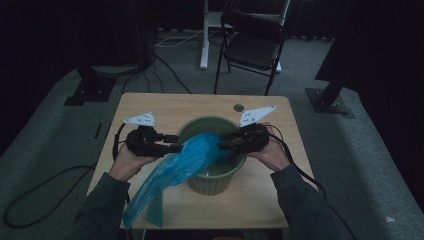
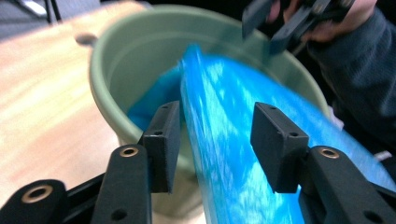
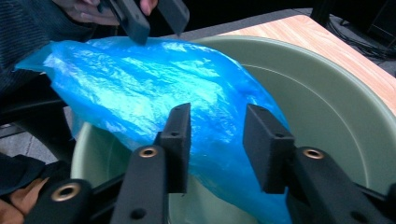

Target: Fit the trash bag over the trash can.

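I am lining the green bin point(image 1: 212, 175) with a blue plastic bag point(image 1: 170, 175), and right now I am working the bag's upper end over the bin's mouth. The bin is standing upright near the middle of the wooden table point(image 1: 150, 107), between my two hands, which lets me come at the rim from both sides at once. My left gripper point(image 2: 215, 140) is sitting at the near-left rim with its jaws spread; the film is passing between the pads, touching or nearly touching the left one and clear of the right, so I judge nothing is pinched there. My right gripper point(image 3: 217, 142) is poised over the opposite side, its jaws likewise parted around a bulge of the bag without squeezing it. The bag is lying across the bin: one end is dipping inside the rim, the middle is draped over the near-left edge, and the long tail is trailing off toward the front-left corner of the table. Inside, the bin is holding that tucked-in end of the bag; its far wall is showing bare, and I cannot make out the bottom. I judge the mouth is not yet opened out, so the lining is only beginning.
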